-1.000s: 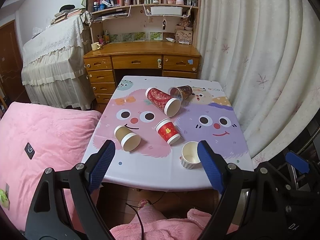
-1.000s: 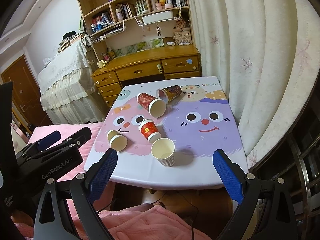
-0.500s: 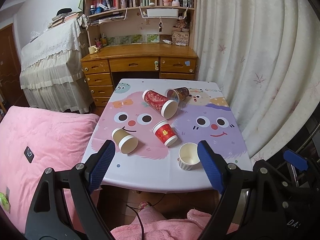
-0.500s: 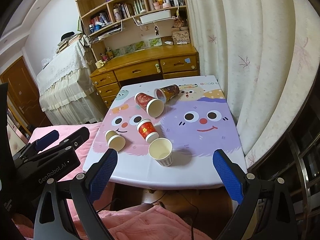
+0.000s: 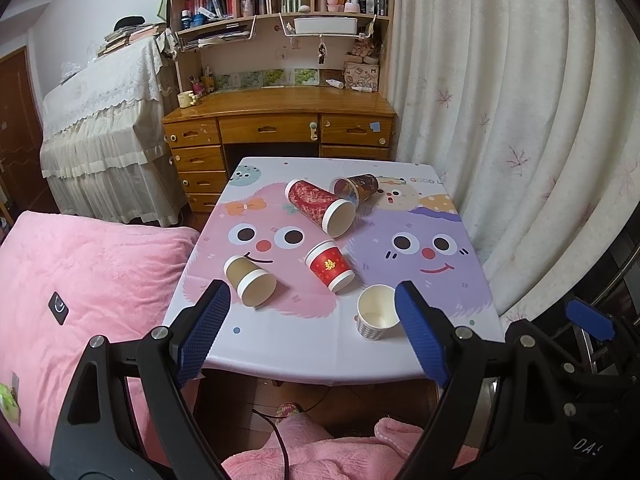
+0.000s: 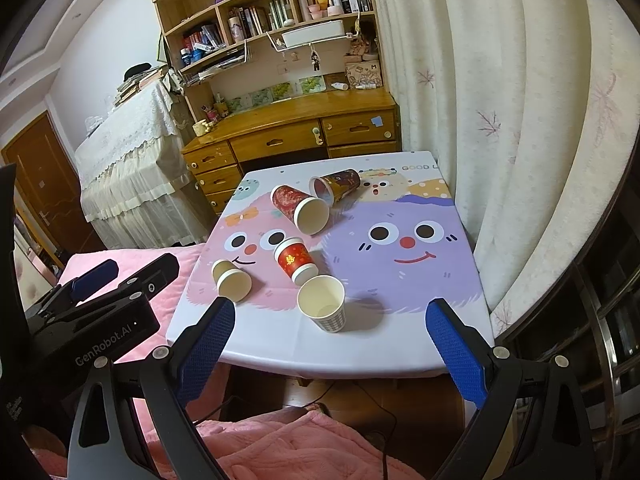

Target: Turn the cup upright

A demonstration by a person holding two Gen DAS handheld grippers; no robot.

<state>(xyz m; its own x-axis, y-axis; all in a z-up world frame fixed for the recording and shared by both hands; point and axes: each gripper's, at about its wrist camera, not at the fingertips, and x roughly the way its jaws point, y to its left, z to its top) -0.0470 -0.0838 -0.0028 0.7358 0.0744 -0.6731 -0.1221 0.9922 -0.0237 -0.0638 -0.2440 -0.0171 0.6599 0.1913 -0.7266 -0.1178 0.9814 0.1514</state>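
Both grippers are held back off the near edge of the table (image 5: 304, 364), neither touching anything. Left gripper (image 5: 312, 332): jaws spread wide, nothing between the blue pads (image 5: 204, 332). Right gripper (image 6: 332, 344): same, jaws wide apart and empty.

Five paper cups on the cartoon-monster tablecloth (image 6: 420, 264):
- White cup with checked base (image 6: 323, 303) stands upright, mouth up, near edge, centre-right. Only upright one.
- Small red cup with gold character (image 6: 295, 261) lies on its side just beyond it, rim pointing near-right. The two sit very close; cannot tell if they touch.
- Kraft-brown cup (image 5: 250, 280) lies on its side at near left, white rim facing the cameras, well apart from the others.
- Large red patterned cup (image 5: 322, 208) lies on its side mid-table, open mouth facing near-right.
- Dark brown patterned cup (image 5: 356, 189) lies on its side at the far side, mouth towards the left, up against the large red cup.

Surroundings: wooden desk (image 5: 280, 120) with bookshelf beyond the table, curtain (image 5: 520, 120) on the right, pink blanket (image 5: 92, 280) on the left.
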